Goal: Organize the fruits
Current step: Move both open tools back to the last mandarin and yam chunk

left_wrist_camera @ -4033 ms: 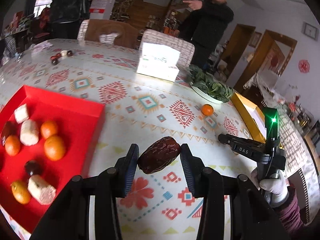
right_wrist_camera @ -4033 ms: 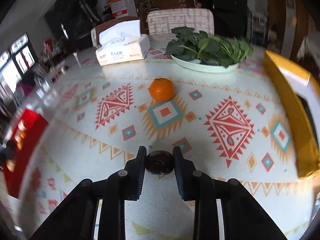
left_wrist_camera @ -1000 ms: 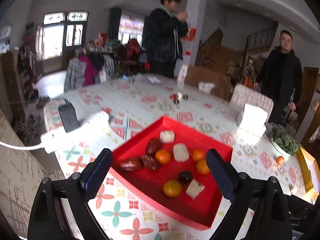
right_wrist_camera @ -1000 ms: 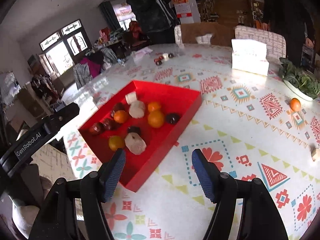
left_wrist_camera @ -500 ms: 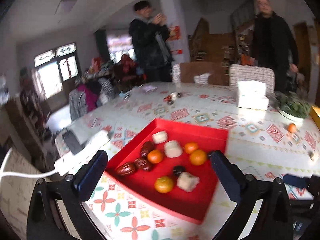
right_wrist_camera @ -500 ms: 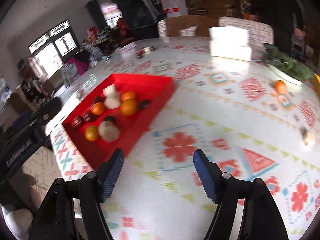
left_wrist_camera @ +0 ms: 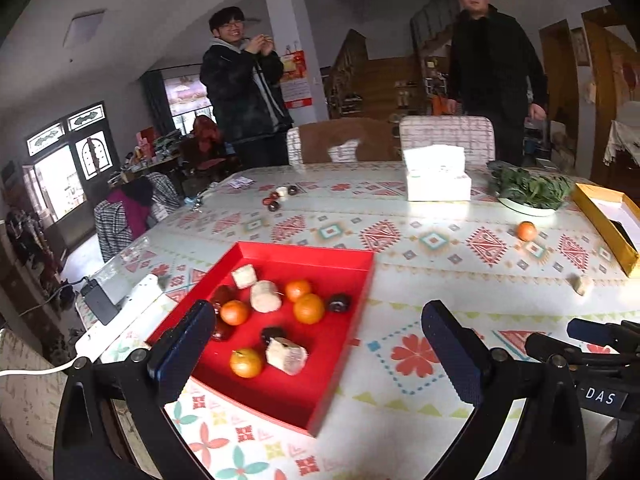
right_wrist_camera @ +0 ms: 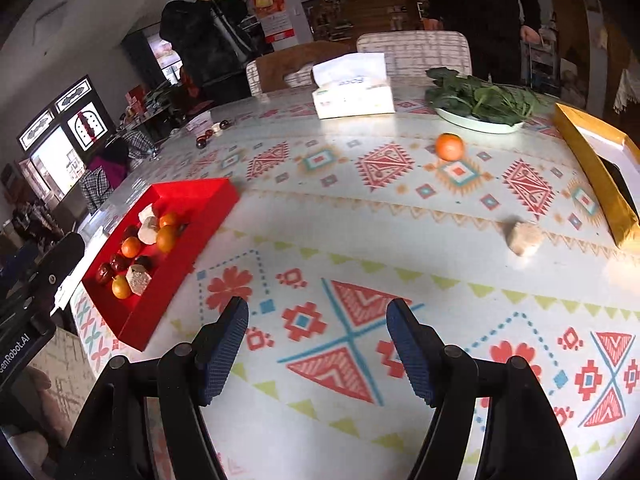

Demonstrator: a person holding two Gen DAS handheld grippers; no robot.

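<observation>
A red tray (left_wrist_camera: 312, 258) (right_wrist_camera: 188, 194) on the patterned table holds several oranges, dark dates and pale fruit chunks. My left gripper (left_wrist_camera: 320, 344) hangs open and empty over the tray's near right part. Over bare tablecloth right of the tray, my right gripper (right_wrist_camera: 318, 340) is open with nothing between its fingers. A loose orange (left_wrist_camera: 526, 231) (right_wrist_camera: 449, 146) sits far right near the greens. A pale chunk (left_wrist_camera: 581, 283) (right_wrist_camera: 523, 235) lies alone near the yellow box. The right gripper's body (left_wrist_camera: 592, 348) shows at the lower right of the left wrist view.
A tissue box (left_wrist_camera: 437, 178) (right_wrist_camera: 352, 90), a plate of greens (left_wrist_camera: 530, 194) (right_wrist_camera: 480, 114) and a yellow box (left_wrist_camera: 608, 224) (right_wrist_camera: 596, 164) stand at the back and right. Small dark fruits (left_wrist_camera: 280, 196) lie far back. A power strip (left_wrist_camera: 116, 316) lies left of the tray. Two persons stand behind chairs.
Both views have swung to the right: the tray has shifted left in each, and the loose orange, pale chunk and yellow box have come into fuller view. Both grippers stay open and empty.
</observation>
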